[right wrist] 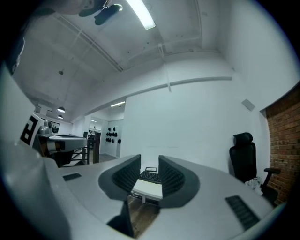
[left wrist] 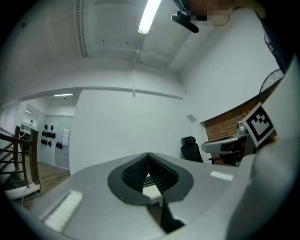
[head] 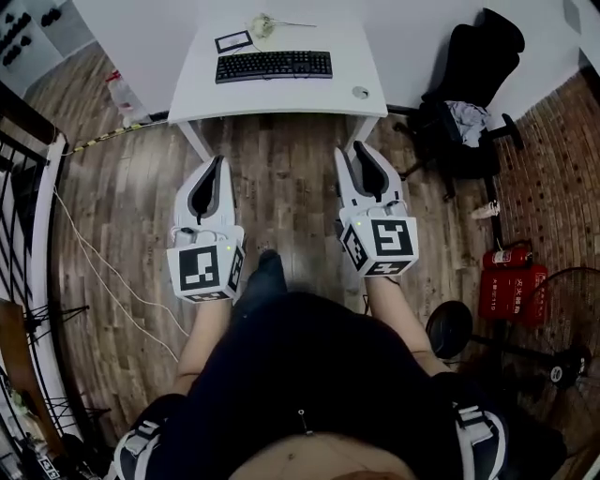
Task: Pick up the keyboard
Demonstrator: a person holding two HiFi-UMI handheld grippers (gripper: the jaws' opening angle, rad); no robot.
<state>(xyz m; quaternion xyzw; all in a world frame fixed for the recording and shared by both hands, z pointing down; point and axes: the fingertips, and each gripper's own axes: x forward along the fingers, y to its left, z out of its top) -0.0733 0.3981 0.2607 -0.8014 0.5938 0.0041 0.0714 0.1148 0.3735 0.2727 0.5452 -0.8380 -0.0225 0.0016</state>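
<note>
The black keyboard (head: 274,66) lies on the white desk (head: 281,98) at the top of the head view, well ahead of both grippers. I hold my left gripper (head: 221,161) level over the wooden floor, short of the desk's front edge; its jaws are shut with nothing in them. At the same height my right gripper (head: 361,148) is level too, open and empty. In the left gripper view the tips of the left gripper (left wrist: 149,159) meet, and the desk (left wrist: 153,191) shows beneath them. Between the parted jaws of the right gripper (right wrist: 149,163) appears the distant keyboard (right wrist: 151,176).
A small framed card (head: 232,41), a white object (head: 262,25) and a round item (head: 361,92) share the desk. A black office chair (head: 469,94) stands to the right, red fire extinguishers (head: 511,281) and a fan base (head: 450,328) nearer. A railing (head: 28,187) and cable (head: 103,272) lie left.
</note>
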